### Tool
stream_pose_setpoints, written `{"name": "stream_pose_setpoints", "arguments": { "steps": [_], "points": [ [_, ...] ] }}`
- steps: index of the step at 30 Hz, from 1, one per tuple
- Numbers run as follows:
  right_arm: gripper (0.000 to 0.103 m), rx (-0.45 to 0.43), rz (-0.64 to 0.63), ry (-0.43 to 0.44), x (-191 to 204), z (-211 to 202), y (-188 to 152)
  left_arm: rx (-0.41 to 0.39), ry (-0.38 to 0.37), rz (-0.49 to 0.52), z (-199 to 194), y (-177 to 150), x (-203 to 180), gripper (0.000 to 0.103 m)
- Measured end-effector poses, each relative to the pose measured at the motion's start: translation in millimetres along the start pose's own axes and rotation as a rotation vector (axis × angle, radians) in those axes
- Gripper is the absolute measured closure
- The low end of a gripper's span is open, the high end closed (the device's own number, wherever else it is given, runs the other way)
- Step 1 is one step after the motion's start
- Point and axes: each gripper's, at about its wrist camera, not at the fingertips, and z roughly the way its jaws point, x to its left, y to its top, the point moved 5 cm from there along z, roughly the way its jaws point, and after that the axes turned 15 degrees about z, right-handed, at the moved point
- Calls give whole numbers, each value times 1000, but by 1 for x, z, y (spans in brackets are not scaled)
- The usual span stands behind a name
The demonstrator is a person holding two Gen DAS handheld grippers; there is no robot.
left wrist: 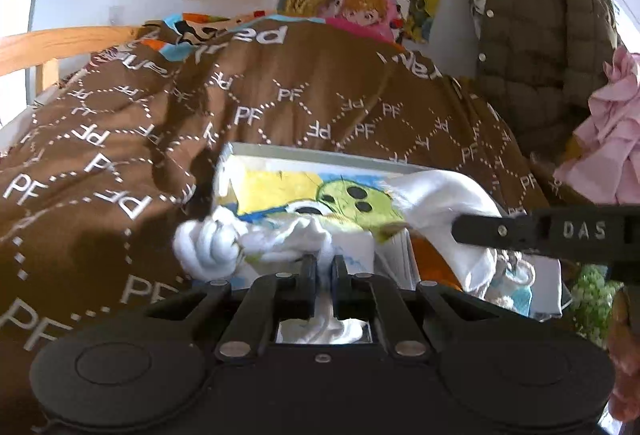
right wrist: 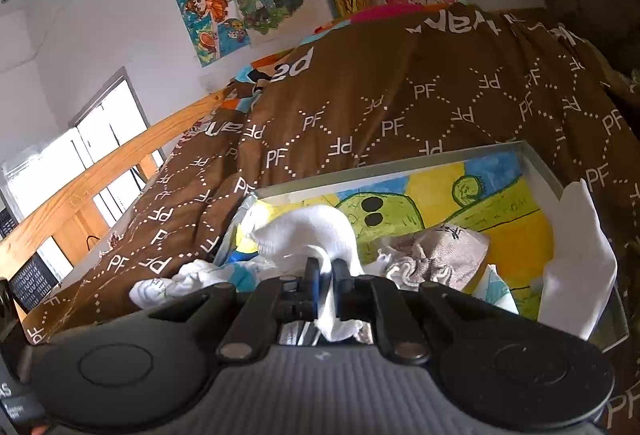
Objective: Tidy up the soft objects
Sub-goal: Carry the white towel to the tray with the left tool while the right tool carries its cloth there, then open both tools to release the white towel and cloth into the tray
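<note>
Both tools pinch white socks over a shallow tray on the bed.

The left tool [left wrist: 323, 267] is nearly closed on a white sock [left wrist: 280, 239]; the right tool [right wrist: 325, 271] likewise grips another white sock [right wrist: 320, 227]. The tray [right wrist: 400, 171], its drawing-covered floor holding a beige sock [right wrist: 440, 251], perhaps balled, rests on the brown blanket [right wrist: 400, 107].

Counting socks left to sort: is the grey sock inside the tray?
Inside: the grey sock lies crumpled on the tray's painted floor.
</note>
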Motion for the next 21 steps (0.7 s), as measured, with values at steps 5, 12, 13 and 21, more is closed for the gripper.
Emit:
{"name": "stream_pose_setpoints", "arguments": {
  "steps": [5, 12, 13, 21],
  "points": [
    [88, 8, -2, -5, -1, 3, -2, 13, -19, -5, 1, -2, -3, 91],
    [67, -10, -24, -8, 1, -2, 0, 13, -34, -22, -5, 2, -9, 81],
    [63, -16, -32, -12, 2, -4, 1, 14, -37, -24, -7, 3, -10, 76],
    [46, -71, -62, -20, 6, -23, 13, -3, -27, -27, -30, 9, -17, 50]
  ]
}}
